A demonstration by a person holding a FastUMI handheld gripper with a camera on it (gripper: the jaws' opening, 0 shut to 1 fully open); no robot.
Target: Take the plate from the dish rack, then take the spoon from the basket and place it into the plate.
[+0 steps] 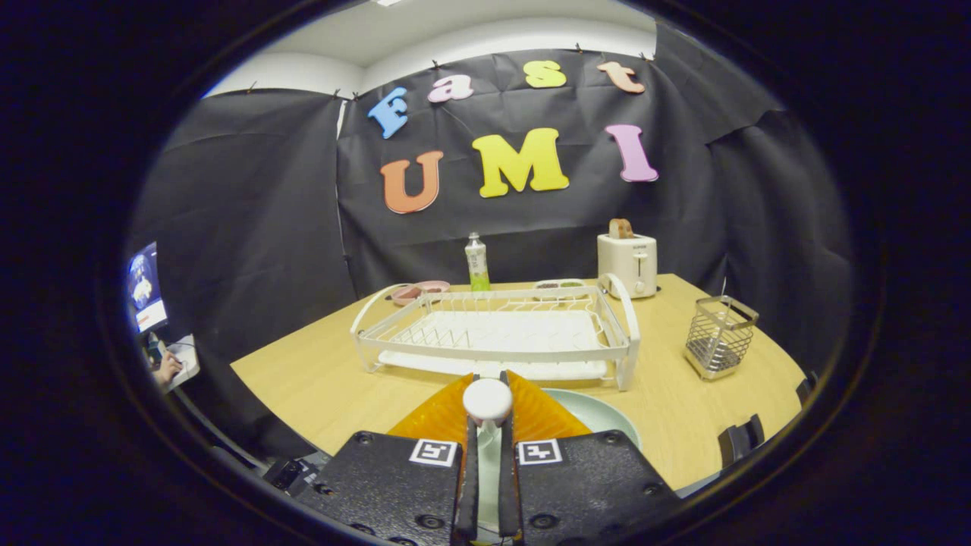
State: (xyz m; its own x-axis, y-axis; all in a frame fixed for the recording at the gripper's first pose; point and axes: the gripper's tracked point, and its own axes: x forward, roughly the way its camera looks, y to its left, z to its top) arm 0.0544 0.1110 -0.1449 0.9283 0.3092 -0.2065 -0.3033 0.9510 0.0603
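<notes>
- Gripper [488, 425]: fingers drawn close together, clamped on a white round-ended spoon [488, 400] that stands up between them.
- Pale green round plate [607, 421] lies on the light wooden table [303, 379], just under and beyond the fingers, in front of the white wire dish rack [493, 334], which holds no dishes.
- Step in hand, as judged: put spoon in plate. Lower over the plate's middle, tip it flat, release only near the surface to avoid bounce.
- Count: one spoon, one plate, one rack, one metal mesh basket [719, 337] well right of the rack, one toaster [628, 262], one bottle [476, 263].
</notes>
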